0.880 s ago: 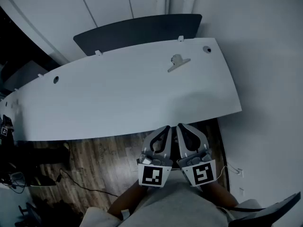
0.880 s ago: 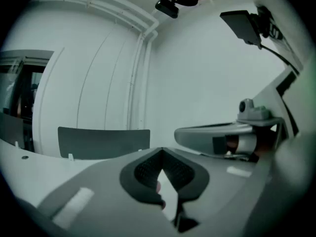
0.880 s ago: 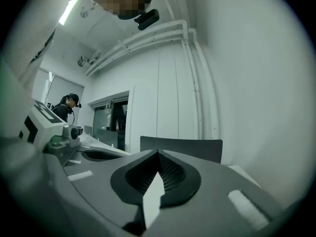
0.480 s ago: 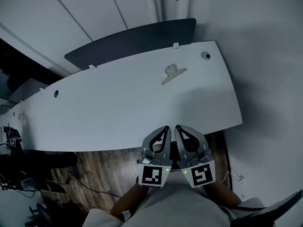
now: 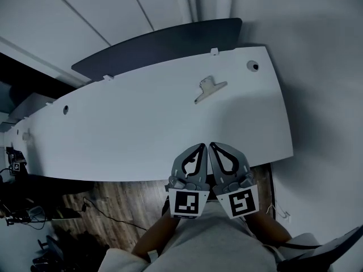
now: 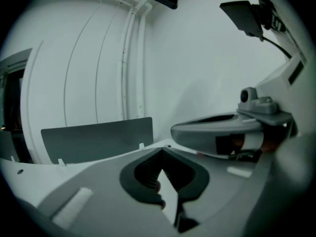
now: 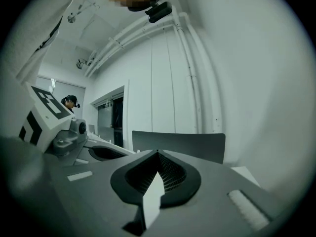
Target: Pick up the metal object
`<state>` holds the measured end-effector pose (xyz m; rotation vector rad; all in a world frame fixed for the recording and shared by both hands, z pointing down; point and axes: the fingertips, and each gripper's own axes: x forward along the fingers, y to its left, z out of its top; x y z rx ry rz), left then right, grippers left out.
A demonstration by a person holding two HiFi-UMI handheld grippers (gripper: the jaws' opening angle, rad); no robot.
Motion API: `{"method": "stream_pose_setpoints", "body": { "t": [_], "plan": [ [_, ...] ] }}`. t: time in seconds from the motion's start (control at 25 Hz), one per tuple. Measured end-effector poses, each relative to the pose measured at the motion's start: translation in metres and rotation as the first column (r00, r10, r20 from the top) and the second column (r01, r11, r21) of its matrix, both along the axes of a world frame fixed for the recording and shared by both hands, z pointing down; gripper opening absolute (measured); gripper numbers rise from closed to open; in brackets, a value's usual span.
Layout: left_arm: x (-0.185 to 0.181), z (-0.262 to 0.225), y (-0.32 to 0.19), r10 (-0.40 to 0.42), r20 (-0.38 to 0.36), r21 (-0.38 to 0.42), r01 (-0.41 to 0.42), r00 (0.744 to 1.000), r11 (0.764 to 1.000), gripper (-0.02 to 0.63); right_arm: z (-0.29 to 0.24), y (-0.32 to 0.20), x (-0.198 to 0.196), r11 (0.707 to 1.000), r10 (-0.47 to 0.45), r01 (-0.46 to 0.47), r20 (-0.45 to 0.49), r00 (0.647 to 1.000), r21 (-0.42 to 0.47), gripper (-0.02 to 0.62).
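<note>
Currently on the white table (image 5: 142,123): metal object (image 5: 210,88), a clip-like piece, lying flat near the far edge, toward the right end, untouched. Sited left of a round hole (image 5: 252,66) in the far right corner. Backed along the far edge by a dark panel (image 5: 159,43), standing upright.

Well apart from the object: left gripper (image 5: 202,147) and right gripper (image 5: 212,146), held side by side at the near edge, toward the right end. Tips overlapping that edge in the head view, bodies over the wooden floor (image 5: 113,203). Touching or merely very close to each other at the tips; cannot tell which.

Confirmed in the left gripper view: left gripper (image 6: 162,151) with fingers closed tip to tip, nothing between them. Confirmed likewise in the right gripper view: right gripper (image 7: 158,153) with fingers brought together, empty.

Marker cubes (image 5: 188,203) at the rear of each gripper, toward the person's lap. Also noted at the lower right of the head view: part of a dark chair (image 5: 332,248).
</note>
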<state>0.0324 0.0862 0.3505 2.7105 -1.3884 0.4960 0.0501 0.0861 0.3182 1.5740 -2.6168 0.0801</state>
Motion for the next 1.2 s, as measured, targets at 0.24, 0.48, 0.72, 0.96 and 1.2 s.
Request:
{"method": "stream_pose_setpoints", "body": {
  "t": [0.24,0.48,0.72,0.96,1.2],
  "plan": [
    [-0.009,0.003,-0.042,0.045,-0.022,0.011,-0.044,0.999,0.999,0.0,0.005,-0.043,-0.016,1.0,0.015,-0.015,-0.076,0.997,-0.006,0.0],
    [-0.011,0.015,-0.088,0.086,-0.017,-0.045,-0.087,0.996,0.995,0.0,0.013,-0.088,-0.016,0.998,0.039,-0.046,-0.145,0.989,-0.047,0.0],
    [-0.009,0.045,-0.118,0.173,0.097,-0.112,-0.162,0.98,0.98,0.0,0.047,-0.115,-0.02,0.986,-0.043,-0.002,-0.262,0.964,-0.168,0.0],
    [0.008,0.096,-0.153,0.222,0.258,-0.204,-0.171,0.94,0.964,-0.002,0.094,-0.145,0.0,0.955,-0.238,0.131,-0.419,0.876,-0.267,0.0],
    [0.02,0.166,-0.176,0.322,0.512,-0.318,-0.172,0.797,0.932,-0.002,0.159,-0.171,0.022,0.86,-0.482,0.258,-0.534,0.695,-0.44,0.0]
  ]
}}
